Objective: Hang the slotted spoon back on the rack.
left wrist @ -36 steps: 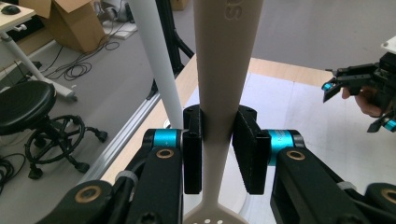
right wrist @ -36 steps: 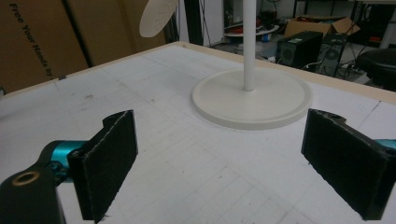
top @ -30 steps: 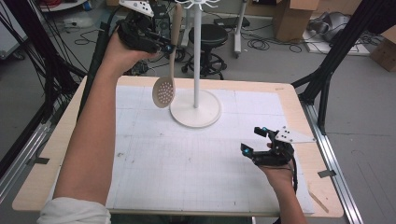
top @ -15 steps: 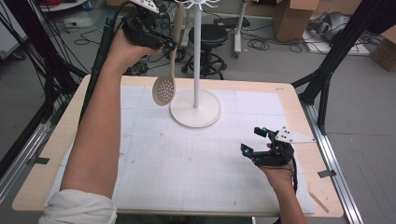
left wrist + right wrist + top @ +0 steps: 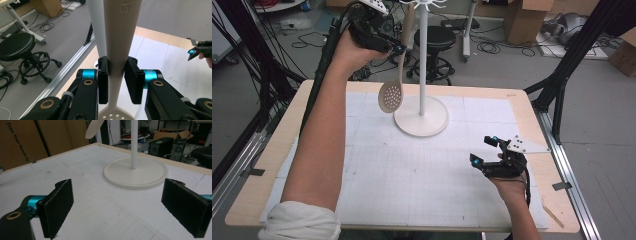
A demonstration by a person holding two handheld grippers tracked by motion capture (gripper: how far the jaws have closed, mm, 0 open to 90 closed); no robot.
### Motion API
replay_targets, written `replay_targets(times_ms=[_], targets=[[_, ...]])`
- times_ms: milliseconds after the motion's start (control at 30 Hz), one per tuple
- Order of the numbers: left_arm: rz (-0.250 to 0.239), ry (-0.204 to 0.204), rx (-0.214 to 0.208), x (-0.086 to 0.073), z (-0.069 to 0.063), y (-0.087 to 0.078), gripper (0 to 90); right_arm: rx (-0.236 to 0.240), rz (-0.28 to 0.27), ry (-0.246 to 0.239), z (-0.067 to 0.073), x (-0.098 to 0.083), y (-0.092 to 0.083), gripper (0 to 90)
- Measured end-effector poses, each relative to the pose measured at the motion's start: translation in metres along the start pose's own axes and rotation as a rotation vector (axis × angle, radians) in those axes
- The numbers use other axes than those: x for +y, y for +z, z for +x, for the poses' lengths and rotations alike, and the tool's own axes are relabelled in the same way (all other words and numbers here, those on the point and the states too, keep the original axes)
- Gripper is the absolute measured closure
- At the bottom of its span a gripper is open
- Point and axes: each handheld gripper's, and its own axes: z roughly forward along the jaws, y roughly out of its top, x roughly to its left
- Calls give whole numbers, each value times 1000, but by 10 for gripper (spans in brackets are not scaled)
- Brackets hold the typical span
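One slotted spoon (image 5: pixel 392 95) hangs in our left gripper (image 5: pixel 398 48), jaws clamped on its handle beside the stand's pole (image 5: pixel 422 55), above the table's far edge (image 5: pixel 472 92); hooking it remains. Our right gripper (image 5: pixel 484 150) rests wide apart, holding nothing.

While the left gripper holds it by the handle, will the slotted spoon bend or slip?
The slotted spoon probably stays stiff: its handle runs straight from the left gripper down to the perforated bowl. It seems light, likely plastic. Slipping looks unlikely, since both pads press the handle, though the smooth surface could slide.
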Motion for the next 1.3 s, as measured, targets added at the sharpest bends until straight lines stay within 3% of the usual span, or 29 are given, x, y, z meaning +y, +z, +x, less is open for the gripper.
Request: replay_targets(times_ms=[433, 1067, 1167, 1300], targets=[[44, -30, 40, 1, 7, 10, 740, 4, -6, 2, -1, 0, -1, 98], [24, -62, 45, -2, 16, 14, 735, 1, -8, 5, -1, 0, -1, 98], [30, -63, 79, -2, 15, 12, 666, 1, -7, 4, -2, 0, -1, 98], [26, -65, 82, -3, 14, 3, 594, 4, -8, 2, -1, 0, -1, 98]])
